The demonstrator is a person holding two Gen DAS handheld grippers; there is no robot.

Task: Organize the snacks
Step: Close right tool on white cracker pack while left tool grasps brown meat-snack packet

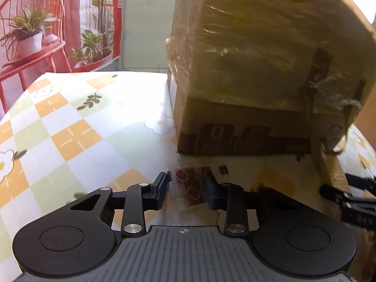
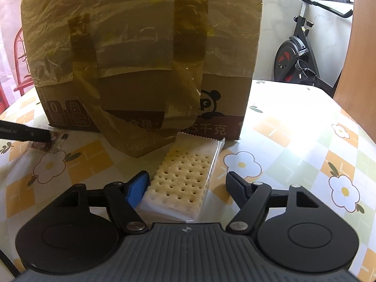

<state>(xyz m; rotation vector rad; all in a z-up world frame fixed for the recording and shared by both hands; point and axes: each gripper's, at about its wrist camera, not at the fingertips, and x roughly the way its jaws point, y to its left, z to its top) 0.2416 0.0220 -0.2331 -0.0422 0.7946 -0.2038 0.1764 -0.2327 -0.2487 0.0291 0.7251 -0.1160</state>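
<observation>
A brown snack packet [image 1: 190,188] in clear wrap lies on the table before the cardboard box [image 1: 258,70]. My left gripper [image 1: 186,185] is open with its jaws on either side of the packet. A clear-wrapped cracker pack [image 2: 185,178] lies in front of the box [image 2: 145,54] in the right wrist view. My right gripper [image 2: 186,183] is open around the cracker pack, left finger close beside it, right finger apart. The left gripper's finger [image 2: 25,134] shows at the left edge there, at the brown packet [image 2: 50,142].
The table has a checked flower-pattern cloth [image 1: 70,129]. A red chair with potted plants [image 1: 28,37] stands beyond the far left edge. An exercise bike [image 2: 298,49] stands behind the table at right. A loose tape flap [image 2: 150,117] hangs from the box.
</observation>
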